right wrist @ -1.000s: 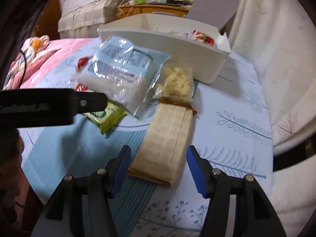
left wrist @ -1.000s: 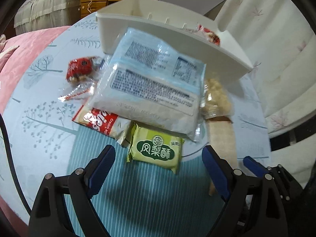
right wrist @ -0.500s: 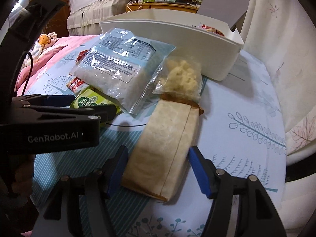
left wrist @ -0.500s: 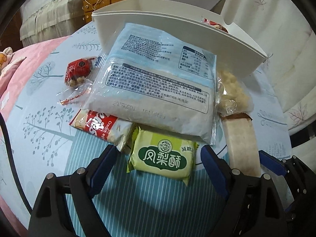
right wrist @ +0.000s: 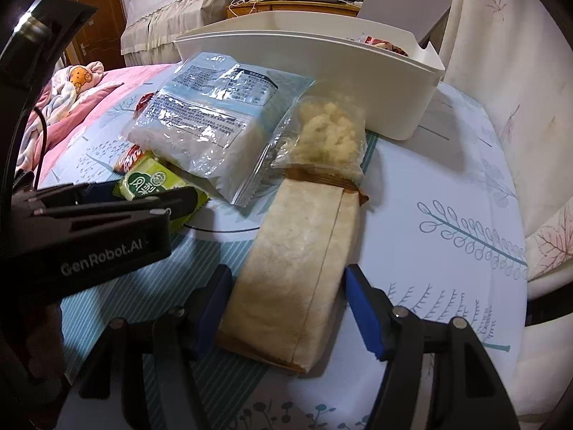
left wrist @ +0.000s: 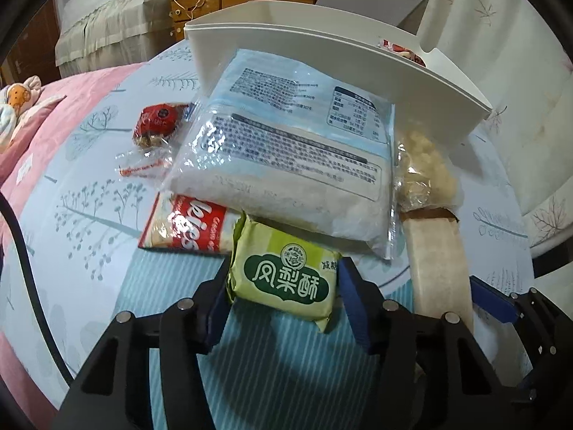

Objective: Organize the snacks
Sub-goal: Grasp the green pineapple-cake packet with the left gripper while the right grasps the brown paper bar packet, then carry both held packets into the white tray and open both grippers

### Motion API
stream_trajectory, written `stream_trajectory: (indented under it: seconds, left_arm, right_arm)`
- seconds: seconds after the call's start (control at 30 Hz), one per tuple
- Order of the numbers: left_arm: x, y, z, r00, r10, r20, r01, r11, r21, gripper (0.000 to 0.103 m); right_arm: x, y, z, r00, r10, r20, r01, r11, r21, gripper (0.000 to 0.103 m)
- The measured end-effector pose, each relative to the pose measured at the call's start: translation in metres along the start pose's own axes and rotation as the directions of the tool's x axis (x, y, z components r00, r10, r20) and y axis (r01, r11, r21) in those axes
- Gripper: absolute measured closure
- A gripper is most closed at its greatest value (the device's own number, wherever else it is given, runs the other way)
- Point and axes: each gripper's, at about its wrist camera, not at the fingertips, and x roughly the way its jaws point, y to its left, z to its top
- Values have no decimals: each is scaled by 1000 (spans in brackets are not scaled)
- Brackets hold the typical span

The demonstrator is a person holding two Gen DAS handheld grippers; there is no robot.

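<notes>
While the left gripper [left wrist: 284, 295] closes its 2 blue pads against either side of the green pineapple-cake packet [left wrist: 284, 274], the packet lies on the patterned tablecloth [left wrist: 89, 193], its far edge tucked under the large clear bag of white snacks [left wrist: 286, 157]. Whether the packet is lifted cannot be told. The right gripper [right wrist: 286, 304] straddles the near end of the long beige packet [right wrist: 301, 272]; its left pad looks to touch the wrapper, the right pad stands just clear. That packet's clear end, full of pale pieces, points toward the white bin [right wrist: 322, 53], which holds a red-wrapped snack [right wrist: 385, 43]. A red-and-white cookie pack [left wrist: 186, 227] and a small red snack [left wrist: 157, 122] lie left of the big bag.
</notes>
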Motion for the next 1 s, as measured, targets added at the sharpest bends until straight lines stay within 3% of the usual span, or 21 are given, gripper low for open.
stream_trajectory:
  seconds: [0.27, 0.4, 0.53, 0.8, 1.0]
  left_arm:
    - [-9, 6, -8, 998, -27, -62, 23, 998, -60, 53]
    - [-23, 8, -11, 994, -65, -92, 57, 995, -85, 53]
    - [-42, 2, -9, 991, -80, -107, 71, 994, -85, 53]
    - [-92, -10, 15, 994, -77, -77, 73, 996, -49, 53]
    - [-126, -10, 35, 995, -92, -33, 92, 996, -24, 53]
  right_arm:
    - [-6, -1, -1, 999, 10, -50, -10, 1000, 4, 44]
    - [-9, -6, 0, 992, 72, -104, -65, 996, 66, 46]
    - [-11, -10, 1, 975, 137, -177, -119, 987, 108, 46]
    - [-15, -32, 2, 929, 202, -311, -130, 963, 237, 48]
    - [-22, -51, 6, 910, 244, -336, -124, 932, 341, 50]
